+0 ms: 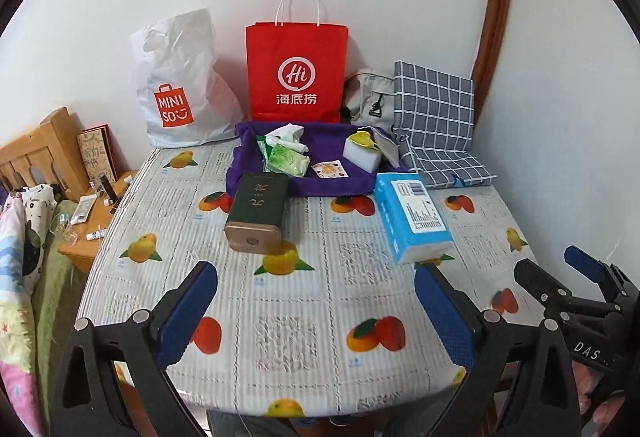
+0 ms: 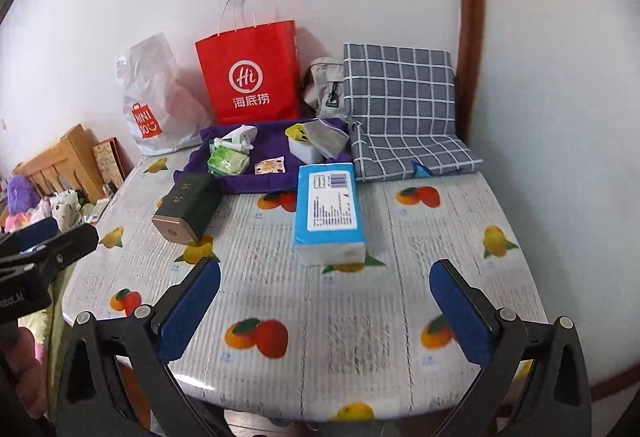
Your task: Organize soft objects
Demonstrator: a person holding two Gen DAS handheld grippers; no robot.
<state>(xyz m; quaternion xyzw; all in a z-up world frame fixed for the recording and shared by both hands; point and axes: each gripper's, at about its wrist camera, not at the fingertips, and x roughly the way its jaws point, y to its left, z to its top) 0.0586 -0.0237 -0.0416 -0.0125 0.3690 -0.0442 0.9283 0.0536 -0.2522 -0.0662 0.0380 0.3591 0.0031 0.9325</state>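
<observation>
A blue tissue pack (image 1: 414, 216) (image 2: 329, 211) lies mid-table. Behind it a purple cloth (image 1: 340, 179) (image 2: 276, 179) carries a green wipes pack (image 1: 288, 163) (image 2: 227, 162), crumpled white tissue (image 1: 286, 135) (image 2: 236, 139), a white sponge block (image 1: 362, 153) (image 2: 306, 151) with a yellow piece on top, and a small orange-print packet (image 1: 330, 170) (image 2: 270, 166). A grey checked cloth (image 1: 436, 125) (image 2: 404, 109) lies at back right. My left gripper (image 1: 316, 311) and right gripper (image 2: 324, 311) hover open and empty over the table's near edge.
A dark green tin (image 1: 258, 213) (image 2: 188, 205) lies left of the tissue pack. A red paper bag (image 1: 296, 73) (image 2: 250, 73), a white Miniso bag (image 1: 180, 89) (image 2: 152, 105) and a beige bag (image 1: 366, 97) stand by the wall. A bedside table (image 1: 86, 221) is left.
</observation>
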